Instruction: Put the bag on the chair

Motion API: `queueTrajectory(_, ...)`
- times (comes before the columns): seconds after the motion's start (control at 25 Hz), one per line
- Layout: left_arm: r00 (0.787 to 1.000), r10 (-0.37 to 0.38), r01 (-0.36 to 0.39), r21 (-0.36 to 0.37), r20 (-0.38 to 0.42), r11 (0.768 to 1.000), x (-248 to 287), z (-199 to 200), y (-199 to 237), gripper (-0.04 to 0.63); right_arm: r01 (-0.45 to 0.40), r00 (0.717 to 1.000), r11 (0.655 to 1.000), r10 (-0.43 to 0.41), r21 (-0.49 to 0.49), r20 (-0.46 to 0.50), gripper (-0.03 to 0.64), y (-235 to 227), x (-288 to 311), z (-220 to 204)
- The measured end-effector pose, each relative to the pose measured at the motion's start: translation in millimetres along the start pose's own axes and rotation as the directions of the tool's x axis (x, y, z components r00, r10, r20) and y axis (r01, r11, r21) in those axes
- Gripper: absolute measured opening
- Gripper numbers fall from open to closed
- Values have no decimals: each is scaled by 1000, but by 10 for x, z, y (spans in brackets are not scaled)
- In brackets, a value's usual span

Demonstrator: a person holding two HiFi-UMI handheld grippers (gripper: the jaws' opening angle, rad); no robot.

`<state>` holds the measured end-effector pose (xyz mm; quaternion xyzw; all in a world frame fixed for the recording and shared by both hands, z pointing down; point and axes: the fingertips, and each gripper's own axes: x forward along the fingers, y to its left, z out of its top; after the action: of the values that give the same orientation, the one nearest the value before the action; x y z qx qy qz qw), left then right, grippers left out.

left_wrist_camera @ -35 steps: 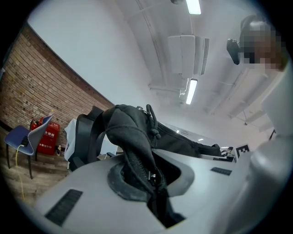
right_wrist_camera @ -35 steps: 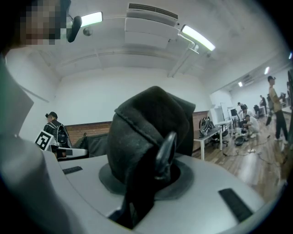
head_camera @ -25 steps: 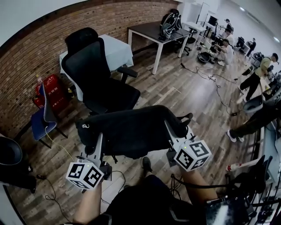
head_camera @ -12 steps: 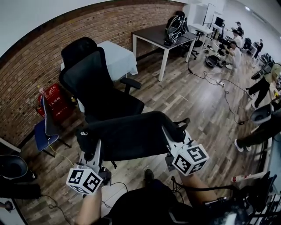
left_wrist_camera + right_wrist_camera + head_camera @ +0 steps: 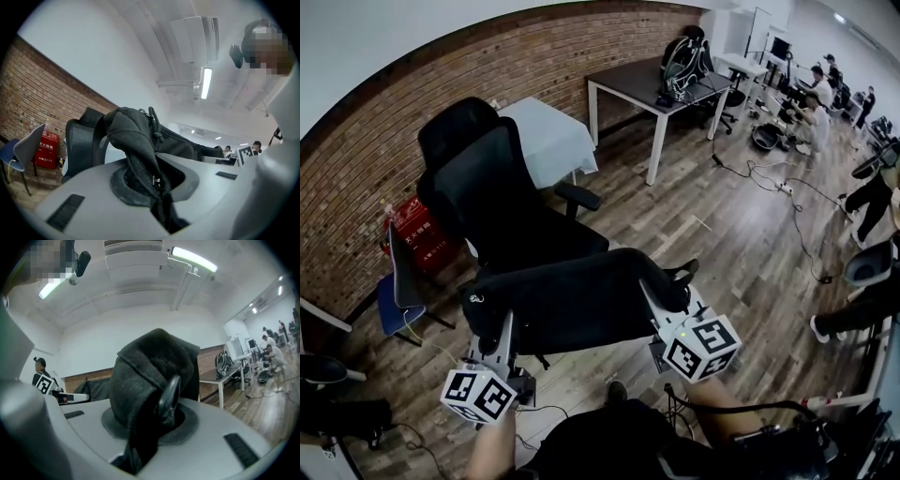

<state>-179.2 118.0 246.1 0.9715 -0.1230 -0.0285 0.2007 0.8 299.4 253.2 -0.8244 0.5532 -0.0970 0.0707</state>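
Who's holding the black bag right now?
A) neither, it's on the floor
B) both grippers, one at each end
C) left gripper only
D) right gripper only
B: the left gripper has its jaws shut on one end of the bag, and the right gripper has its jaws shut on the other end.

Your bag (image 5: 572, 300) hides the front of the chair (image 5: 487, 197) seat and most of its base. The fabric buries the pads of your left gripper (image 5: 157, 185) and right gripper (image 5: 152, 423). The head view's bottom edge cuts off your forearms. The people (image 5: 816, 94) at the far desks are too small to make out.
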Motion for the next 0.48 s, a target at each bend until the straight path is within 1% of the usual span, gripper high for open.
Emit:
queueTrajectory(0.12,1000,16,-16,12,1,1000,202,-24,-39,41,-15,1000,1000,15,4,5,92,-193,98,28)
queueTrajectory(0.28,999,47,-47,-4,3,999,325,-112,-91,41,-45,999,999,45,0,-7,92,-387,208,21)
queueTrajectory(0.48,997,73,-73,-4,1,997,450,-93,-14,41,-66,998,998,66,0,-24,92,-469,431,35)
